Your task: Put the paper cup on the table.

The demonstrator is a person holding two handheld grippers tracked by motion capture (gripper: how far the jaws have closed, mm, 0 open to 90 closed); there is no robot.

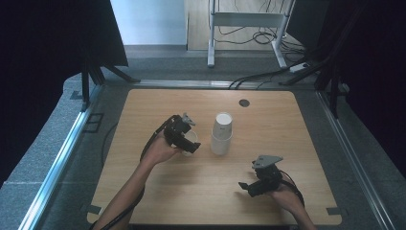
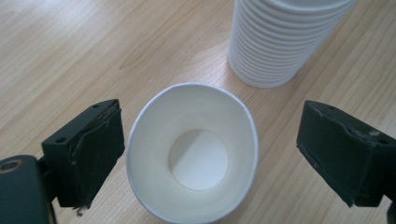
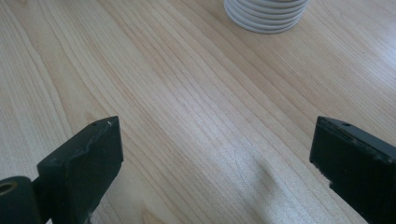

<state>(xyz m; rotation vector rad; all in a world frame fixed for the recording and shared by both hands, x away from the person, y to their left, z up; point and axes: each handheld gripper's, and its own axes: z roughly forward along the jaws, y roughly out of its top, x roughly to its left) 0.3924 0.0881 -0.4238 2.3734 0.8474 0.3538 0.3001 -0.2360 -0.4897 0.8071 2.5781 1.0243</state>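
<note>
cup stack [image 1: 221,133] stands just beside the single cup [image 2: 192,151].

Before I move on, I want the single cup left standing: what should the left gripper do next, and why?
Probably lift the left gripper straight up and away. Its jaws stand apart from the cup, which sits upright on the table beside the stack.

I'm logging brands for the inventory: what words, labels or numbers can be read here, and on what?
None can be read. The single cup and the cup stack are plain white, the table is bare wood, and both grippers, left and right, carry no legible marking.
</note>
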